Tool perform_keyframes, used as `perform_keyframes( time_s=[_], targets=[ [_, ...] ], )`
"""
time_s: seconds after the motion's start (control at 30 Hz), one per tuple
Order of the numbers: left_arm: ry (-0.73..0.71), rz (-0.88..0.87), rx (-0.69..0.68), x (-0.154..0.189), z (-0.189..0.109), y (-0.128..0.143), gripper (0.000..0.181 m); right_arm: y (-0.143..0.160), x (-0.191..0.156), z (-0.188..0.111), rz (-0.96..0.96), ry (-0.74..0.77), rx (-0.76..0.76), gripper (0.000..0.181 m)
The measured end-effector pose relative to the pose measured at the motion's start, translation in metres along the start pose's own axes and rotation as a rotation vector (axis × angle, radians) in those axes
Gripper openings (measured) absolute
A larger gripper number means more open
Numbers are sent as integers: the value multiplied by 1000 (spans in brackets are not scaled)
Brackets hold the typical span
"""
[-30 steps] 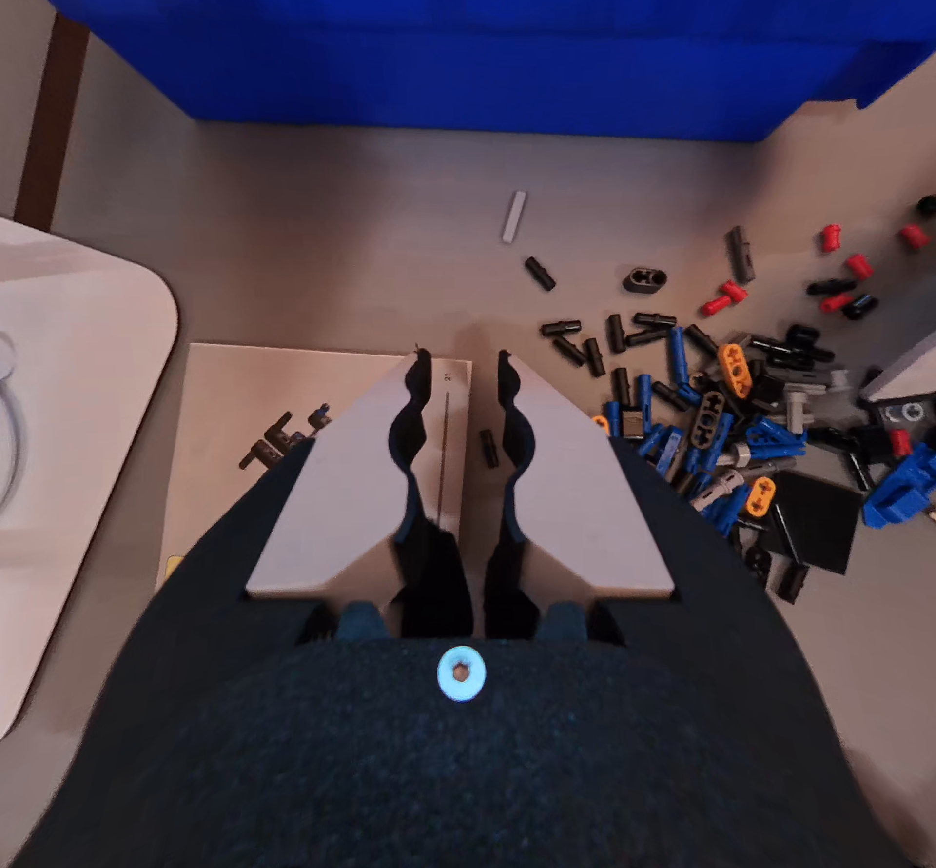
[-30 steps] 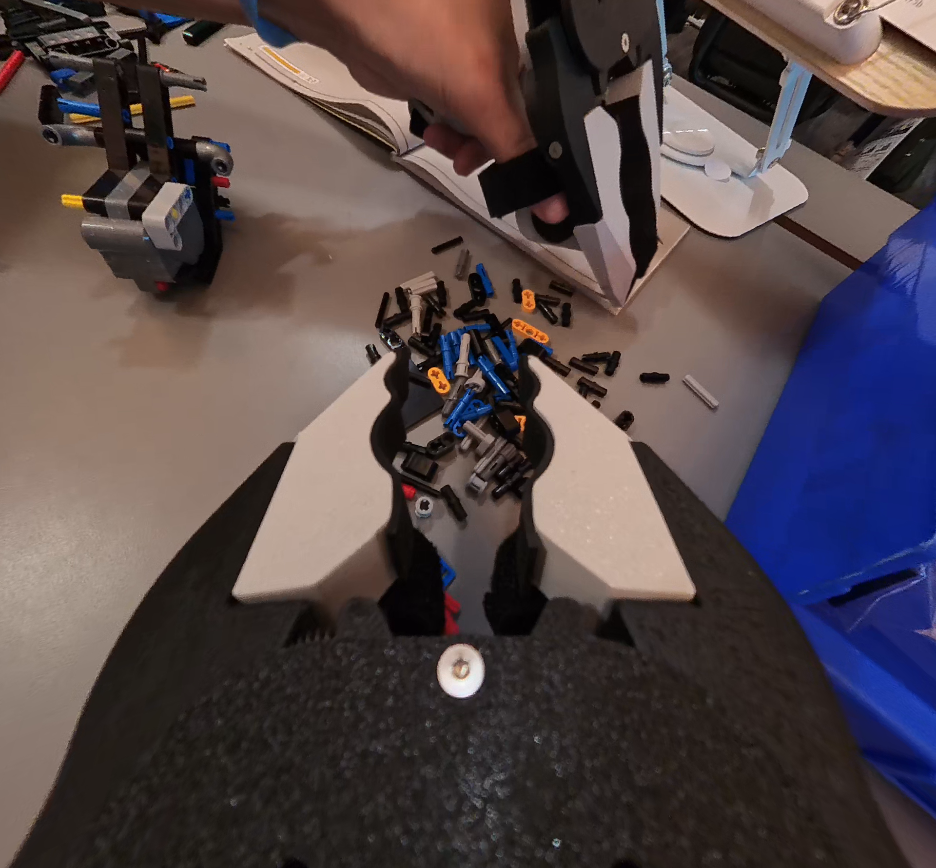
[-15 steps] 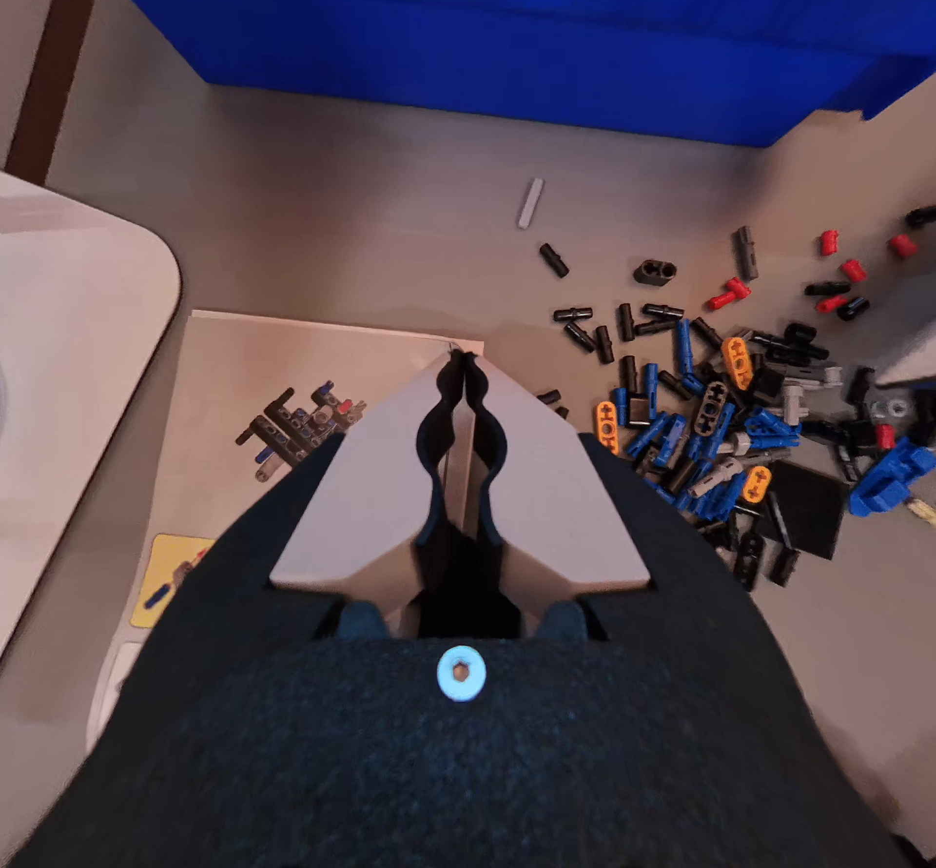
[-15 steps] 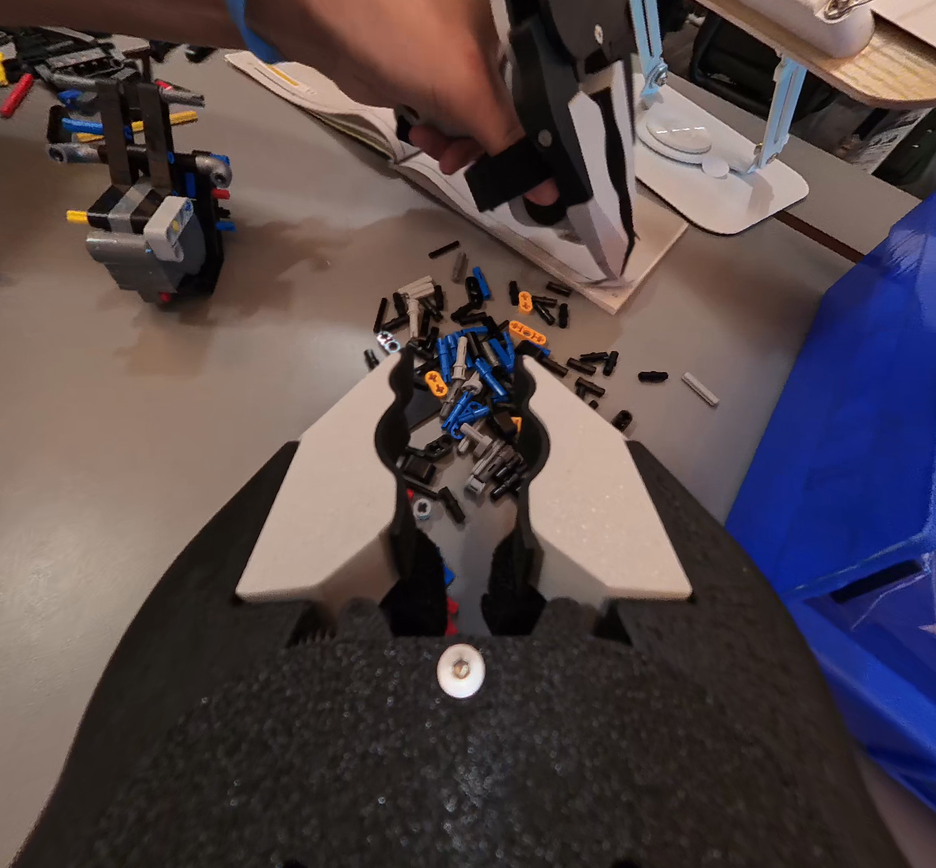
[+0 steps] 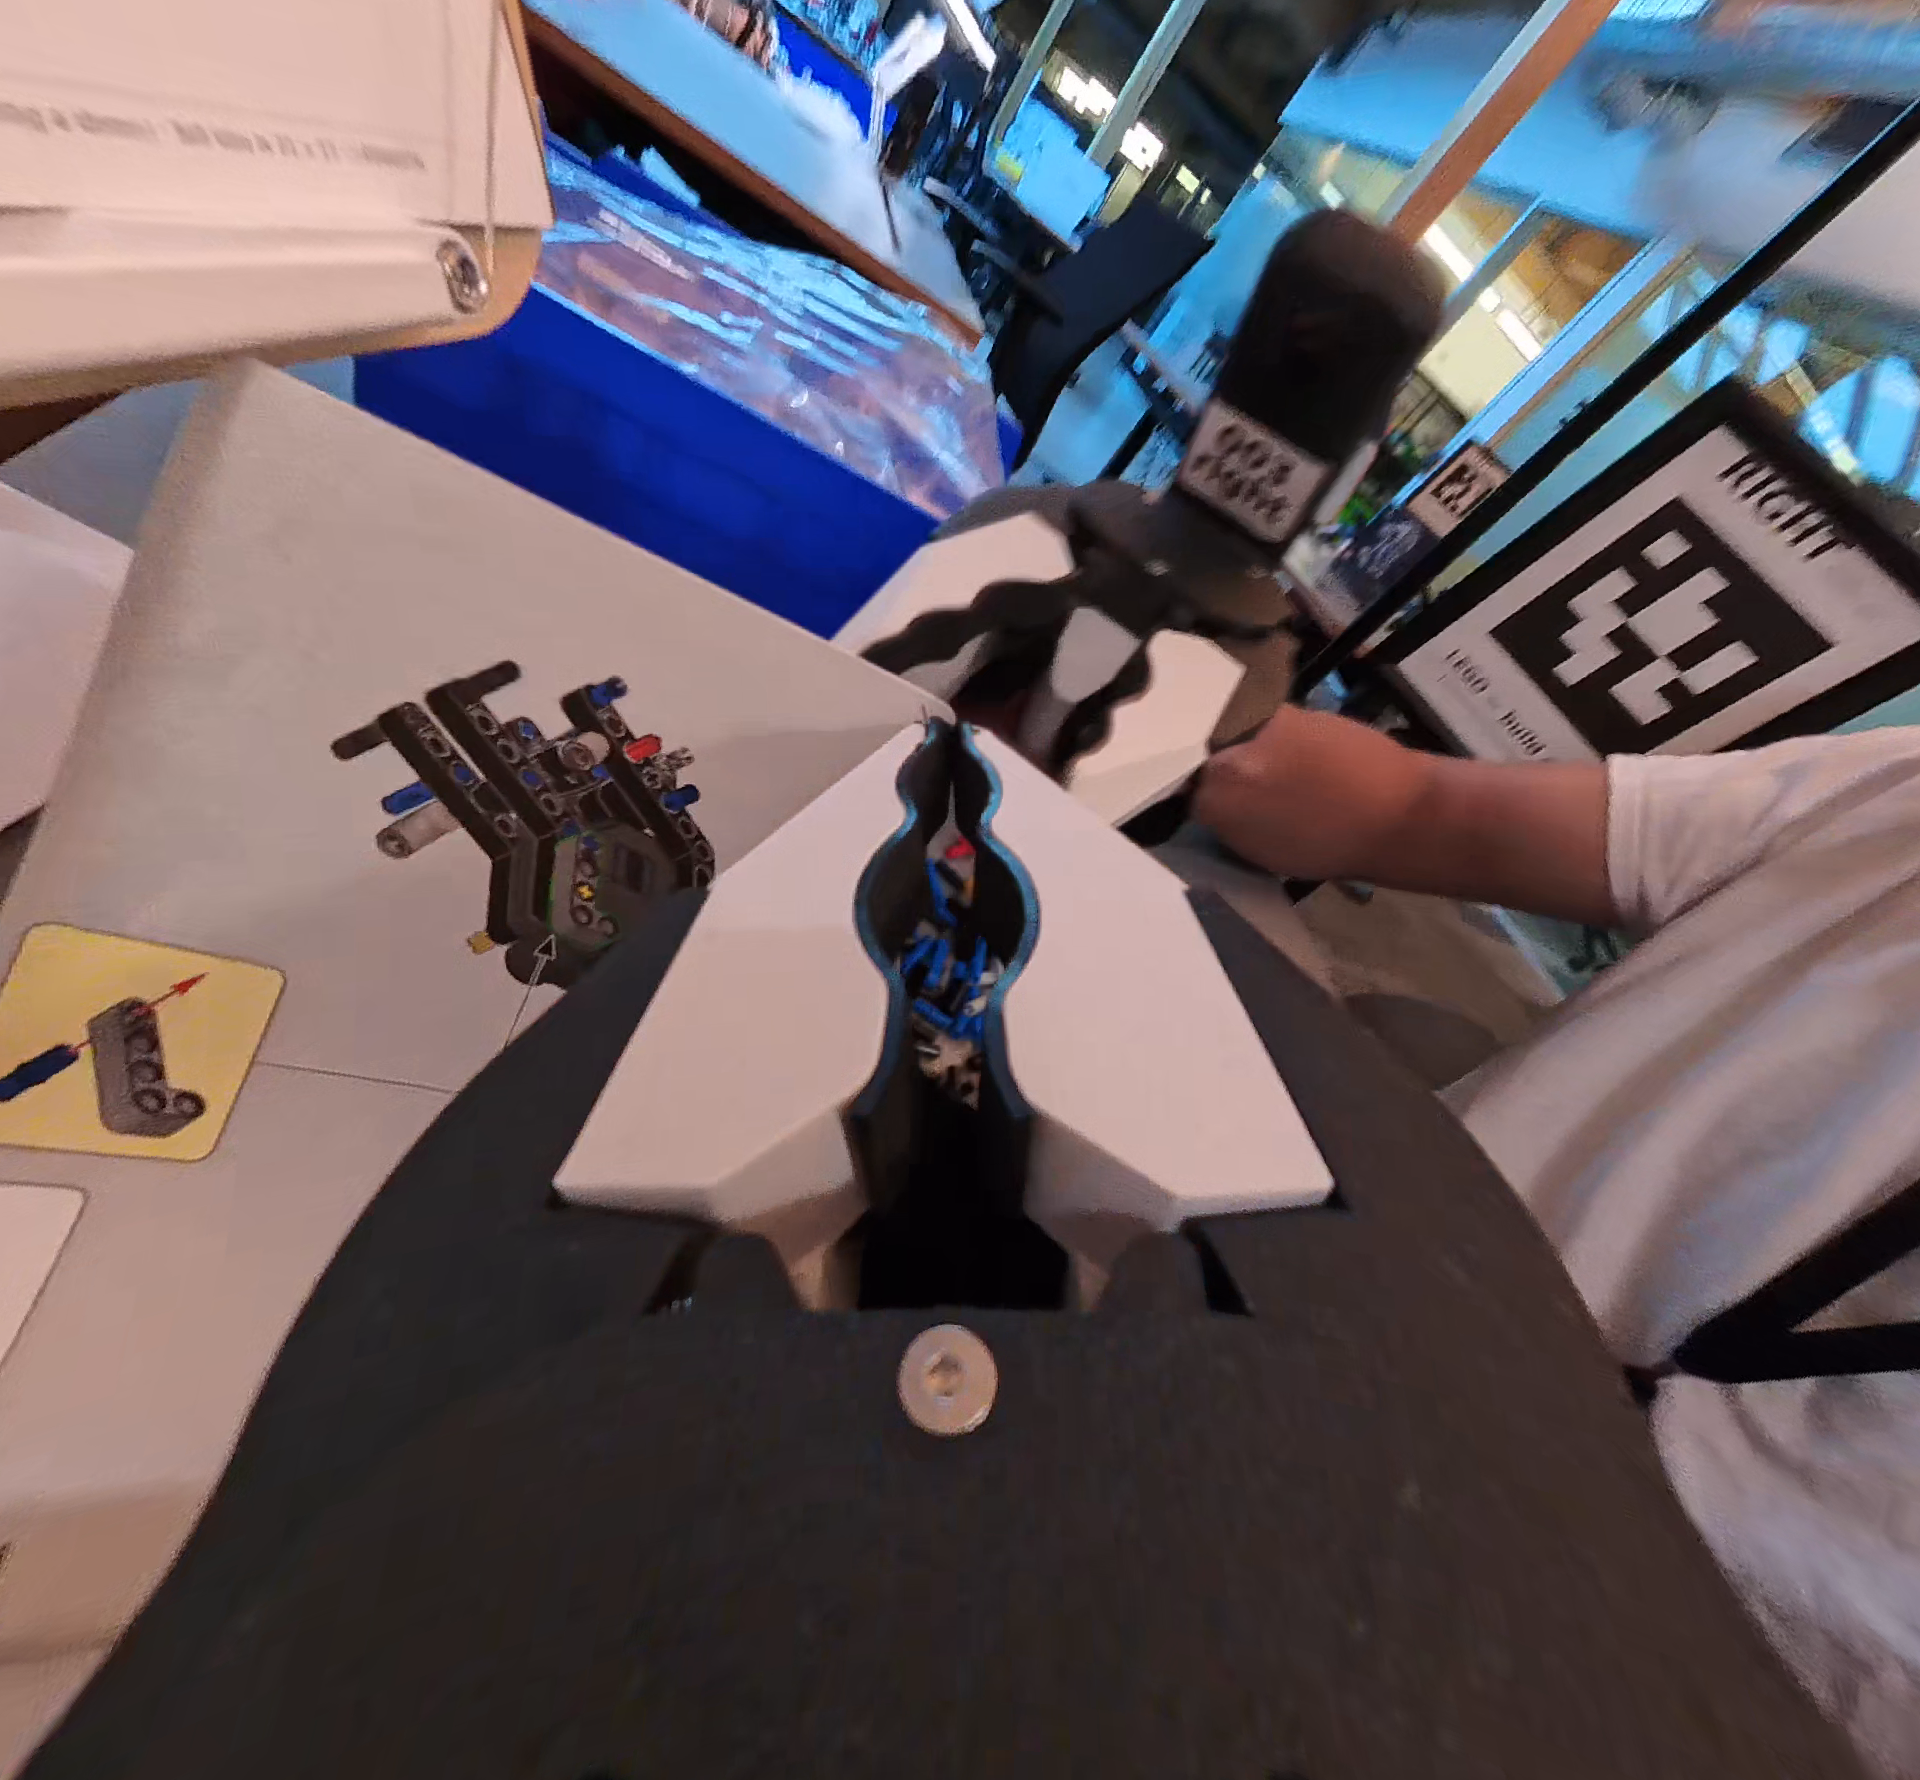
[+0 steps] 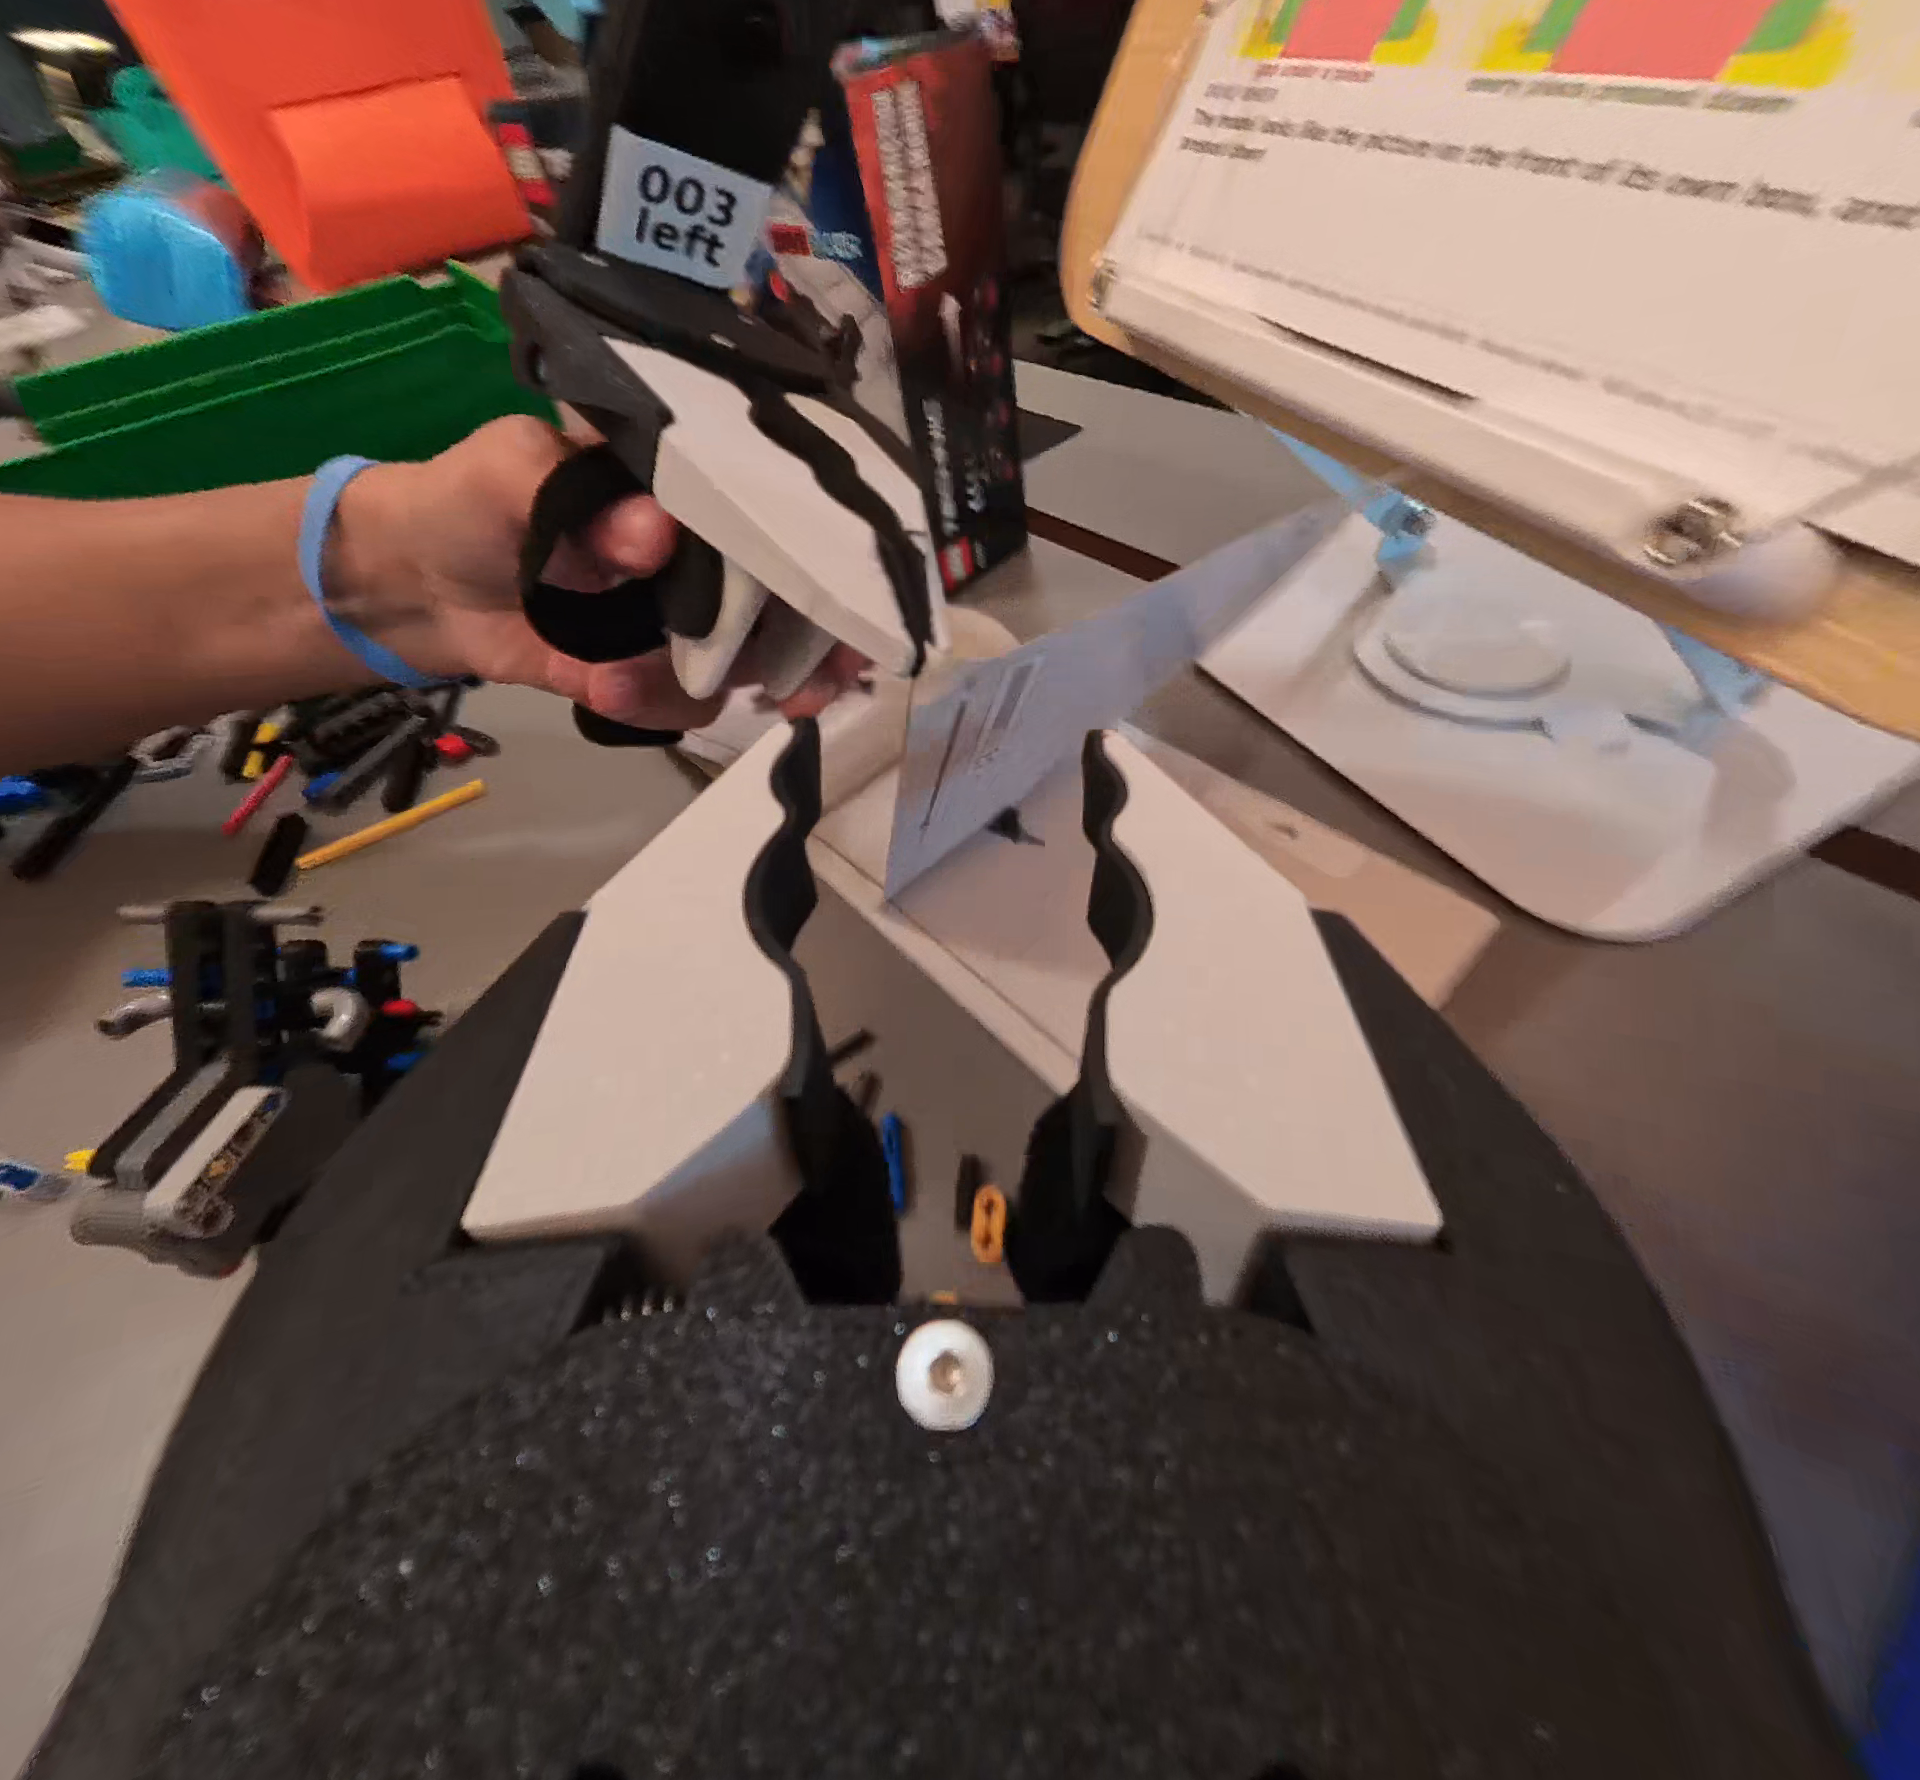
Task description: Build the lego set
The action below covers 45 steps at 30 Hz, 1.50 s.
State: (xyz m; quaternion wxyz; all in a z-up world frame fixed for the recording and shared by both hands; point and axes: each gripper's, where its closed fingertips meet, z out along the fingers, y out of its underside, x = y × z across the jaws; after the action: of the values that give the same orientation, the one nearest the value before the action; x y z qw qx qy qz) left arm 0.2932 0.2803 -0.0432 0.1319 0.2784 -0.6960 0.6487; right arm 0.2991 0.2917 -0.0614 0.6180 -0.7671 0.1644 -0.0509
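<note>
Left gripper (image 5: 951, 733) has swung up off the table since a second ago, tips pressed together on the corner of an instruction page (image 5: 499, 691), lifting it to turn it so the next step shows. Going left to right in the right wrist view: half-built model (image 6: 223, 1055) stands at 9 o'clock, well clear of the booklet; hand (image 6: 540, 577) on the left gripper at 10 o'clock; lifted page (image 6: 997, 743) at centre, tilted up off the booklet; document stand (image 6: 1558, 795) at 2 o'clock, angled so it can be read. Right gripper (image 6: 945, 774) hangs spread and empty over loose pieces (image 6: 982, 1211), likely waiting for the page. Page could slip or crease
</note>
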Motion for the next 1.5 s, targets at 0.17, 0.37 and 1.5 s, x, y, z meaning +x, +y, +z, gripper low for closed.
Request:
perform_keyframes(
  time_s=[0.17, 0.37, 1.5],
  targets=[
    [39, -25, 63, 7, -22, -9, 0, -12, -10, 16, -3, -143, 99, 31],
    [38, -16, 49, 5, -28, -10, 0, -16, -14, 20, -69, -174, 118, 13],
    [-646, 161, -59, -9, -144, 34, 0, 31, 16, -14, -193, 146, -276, 31]
  ],
)
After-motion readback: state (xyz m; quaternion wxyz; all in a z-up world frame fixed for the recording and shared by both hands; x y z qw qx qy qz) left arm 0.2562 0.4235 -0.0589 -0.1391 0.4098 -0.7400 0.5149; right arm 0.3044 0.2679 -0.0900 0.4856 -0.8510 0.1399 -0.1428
